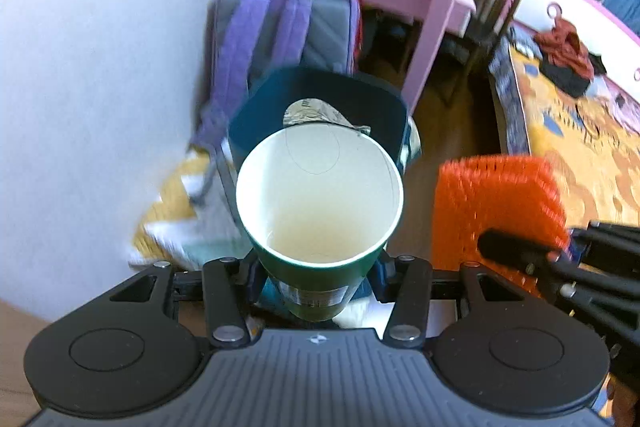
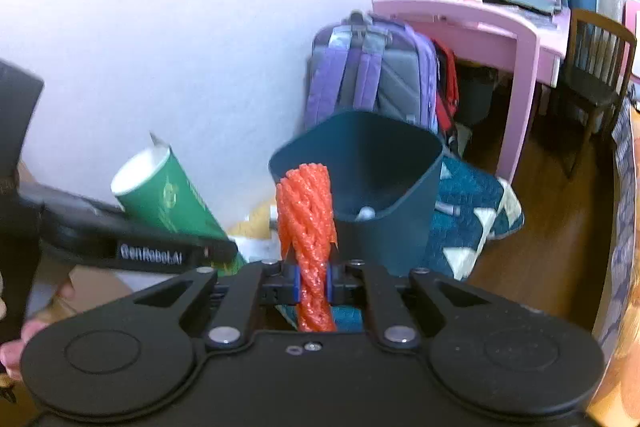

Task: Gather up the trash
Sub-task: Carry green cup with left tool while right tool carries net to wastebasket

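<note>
My left gripper (image 1: 316,279) is shut on a green paper cup (image 1: 320,203) with a white inside, held mouth-up. The same green paper cup (image 2: 168,195) shows tilted at the left of the right wrist view. Right behind the cup stands a dark teal trash bin (image 1: 376,99) with crumpled foil (image 1: 312,113) inside. My right gripper (image 2: 314,283) is shut on an orange foam net (image 2: 308,219), which stands up in front of the trash bin (image 2: 360,163). The orange foam net (image 1: 496,203) also hangs at the right of the left wrist view.
A purple and grey backpack (image 2: 372,79) leans behind the bin beside a pink desk (image 2: 480,23) and a wooden chair (image 2: 596,67). A teal patterned quilt (image 2: 472,211) lies on the wood floor by the bin. White wall fills the left. A patterned bed (image 1: 580,123) lies right.
</note>
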The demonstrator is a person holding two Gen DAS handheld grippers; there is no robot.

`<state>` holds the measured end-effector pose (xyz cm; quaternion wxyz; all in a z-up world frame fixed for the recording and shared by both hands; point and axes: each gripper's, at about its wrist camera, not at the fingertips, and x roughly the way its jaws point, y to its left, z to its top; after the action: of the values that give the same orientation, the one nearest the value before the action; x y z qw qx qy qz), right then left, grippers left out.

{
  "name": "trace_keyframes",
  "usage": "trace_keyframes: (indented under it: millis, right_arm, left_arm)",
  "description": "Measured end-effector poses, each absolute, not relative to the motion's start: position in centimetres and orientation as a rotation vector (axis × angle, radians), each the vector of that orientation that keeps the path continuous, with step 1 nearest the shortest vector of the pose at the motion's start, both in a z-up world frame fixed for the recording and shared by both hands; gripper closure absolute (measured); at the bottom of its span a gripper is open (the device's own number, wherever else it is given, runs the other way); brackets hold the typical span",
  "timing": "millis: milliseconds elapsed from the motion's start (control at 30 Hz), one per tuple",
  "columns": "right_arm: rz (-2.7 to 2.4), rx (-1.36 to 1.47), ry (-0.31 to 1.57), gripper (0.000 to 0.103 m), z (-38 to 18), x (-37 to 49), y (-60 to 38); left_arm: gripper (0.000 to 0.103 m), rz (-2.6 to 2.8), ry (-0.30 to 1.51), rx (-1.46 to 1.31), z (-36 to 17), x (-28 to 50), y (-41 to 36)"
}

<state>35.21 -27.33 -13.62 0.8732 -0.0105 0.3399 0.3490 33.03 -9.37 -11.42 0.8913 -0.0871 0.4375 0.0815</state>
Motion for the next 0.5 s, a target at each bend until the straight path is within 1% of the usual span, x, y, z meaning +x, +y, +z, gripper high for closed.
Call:
trace_keyframes:
  millis: [100,300,400,500]
  right_arm:
    - [0.735,-0.037,0.678,0.093,-12.0,36.3,-27.6]
    - [0.709,-0.074,0.643,0.093,-10.8,38.7,-26.5]
    - [0.664,-0.078,0.647,0.093,-11.1,40.8,-25.3]
    - [0.609,-0.056,0.684,0.093,-12.2,42.6,-24.0]
  left_arm:
    - [0.055,0.179,0.879,-0.191,-9.1,34.2,-9.4]
    - [0.055,0.170,0.849,-0.172,-6.8,37.9,-8.4]
    - [0.055,0.149,0.864,-0.159,-6.9,40.9,-7.1]
    - [0.055,0.108,0.901,-0.145,-8.2,44.3,-5.5]
